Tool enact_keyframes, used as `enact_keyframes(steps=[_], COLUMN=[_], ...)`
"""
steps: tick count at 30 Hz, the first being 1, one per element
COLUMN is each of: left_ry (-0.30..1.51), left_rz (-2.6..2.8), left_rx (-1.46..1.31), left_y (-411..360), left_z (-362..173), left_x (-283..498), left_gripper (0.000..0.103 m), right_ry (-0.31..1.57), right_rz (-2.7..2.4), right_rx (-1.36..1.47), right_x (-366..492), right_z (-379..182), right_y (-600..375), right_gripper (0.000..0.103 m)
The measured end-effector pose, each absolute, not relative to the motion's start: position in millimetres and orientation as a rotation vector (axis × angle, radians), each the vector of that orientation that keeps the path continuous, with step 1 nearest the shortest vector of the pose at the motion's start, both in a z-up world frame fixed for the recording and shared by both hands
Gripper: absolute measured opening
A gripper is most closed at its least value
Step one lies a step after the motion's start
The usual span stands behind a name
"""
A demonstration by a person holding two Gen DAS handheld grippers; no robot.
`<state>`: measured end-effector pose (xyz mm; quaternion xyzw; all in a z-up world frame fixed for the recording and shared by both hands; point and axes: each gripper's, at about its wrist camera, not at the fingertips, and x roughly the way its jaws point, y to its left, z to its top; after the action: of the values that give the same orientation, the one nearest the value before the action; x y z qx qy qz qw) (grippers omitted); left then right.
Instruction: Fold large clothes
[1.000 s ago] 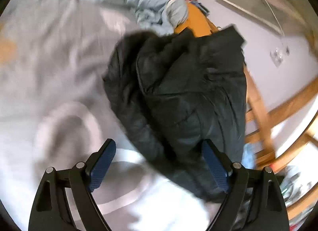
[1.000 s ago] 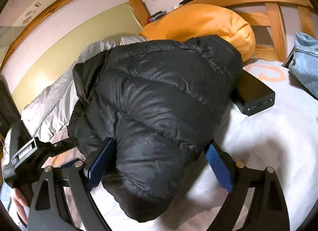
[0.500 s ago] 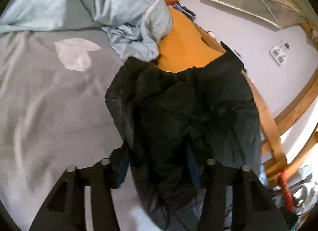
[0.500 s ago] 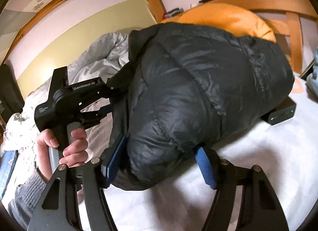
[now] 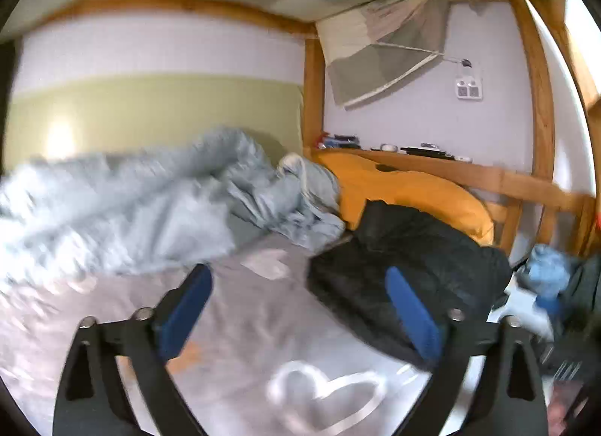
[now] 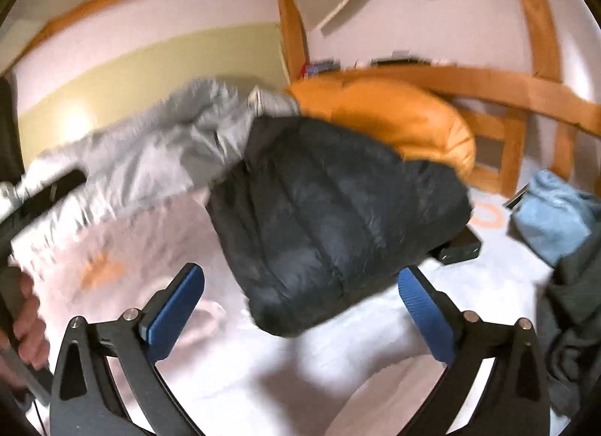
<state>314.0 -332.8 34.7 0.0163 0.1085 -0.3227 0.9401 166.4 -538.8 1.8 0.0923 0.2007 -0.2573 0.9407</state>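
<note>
Wooden-framed bed [image 6: 488, 83], white heart-print sheet [image 5: 263, 323]: black quilted puffer jacket [image 6: 338, 218] lies bundled at 12 o'clock of right gripper [image 6: 300, 308]; left gripper [image 5: 296, 308] alongside, both spread wide, empty.

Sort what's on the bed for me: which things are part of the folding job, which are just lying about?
Job: black puffer jacket, bundled on the bed sheet; left tool and right tool, both open.

Lying about: orange pillow, grey duvet, black box, blue garment.

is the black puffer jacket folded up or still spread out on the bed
Folded: the black puffer jacket lies as a compact bundle against the orange pillow.
</note>
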Motion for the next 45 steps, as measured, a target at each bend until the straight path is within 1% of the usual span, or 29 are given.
enact_keyframes(steps=[5,9,12,15,18,21,24,26,28,29,33,35,45], left_ry=[0.154,0.120,0.117,0.135,0.125,0.167,0.110,0.144,0.153,0.153,0.173,0.187,0.143], left_rz=[-0.607,-0.601,-0.565,-0.562,-0.506,-0.547,-0.478,-0.486,-0.487,-0.487,-0.483,-0.482,-0.487], left_rx=[0.029,-0.012,-0.045,-0.095,-0.085,-0.099,-0.040,0.000,0.049,0.057,0.007,-0.005,0.027], left_y=[-265,-215,-196,-183,-182,-186,-197,-209,-220,-222,-214,-213,-215], left_z=[60,52,33,12,-8,-30,-54,-68,-72,-73,-74,-74,-71], left_x=[258,216,207,211,224,242,244,249,249,249,256,259,252], left_gripper=[0.103,0.103,0.103,0.103,0.103,0.103,0.103,0.103,0.103,0.103,0.103,0.103,0.103], right_ry=[0.285,0.180,0.150,0.115,0.071,0.102,0.136,0.166,0.235,0.259,0.238,0.257,0.256], right_rz=[-0.472,-0.461,-0.442,-0.477,-0.517,-0.510,-0.517,-0.511,-0.457,-0.432,-0.421,-0.428,-0.495], right_rx=[0.199,0.088,0.050,0.044,0.041,0.027,0.009,-0.015,-0.041,-0.052,-0.050,-0.051,-0.026], right_x=[143,126,120,112,108,115,128,140,157,164,162,165,162], right_z=[47,64,61,51,33,8,-23,-41,-53,-55,-55,-57,-55], right_y=[-498,-450,-427,-415,-408,-412,-418,-418,-417,-415,-414,-415,-421], right_gripper=[0.103,0.103,0.103,0.103,0.103,0.103,0.103,0.103,0.103,0.103,0.103,0.103,0.103])
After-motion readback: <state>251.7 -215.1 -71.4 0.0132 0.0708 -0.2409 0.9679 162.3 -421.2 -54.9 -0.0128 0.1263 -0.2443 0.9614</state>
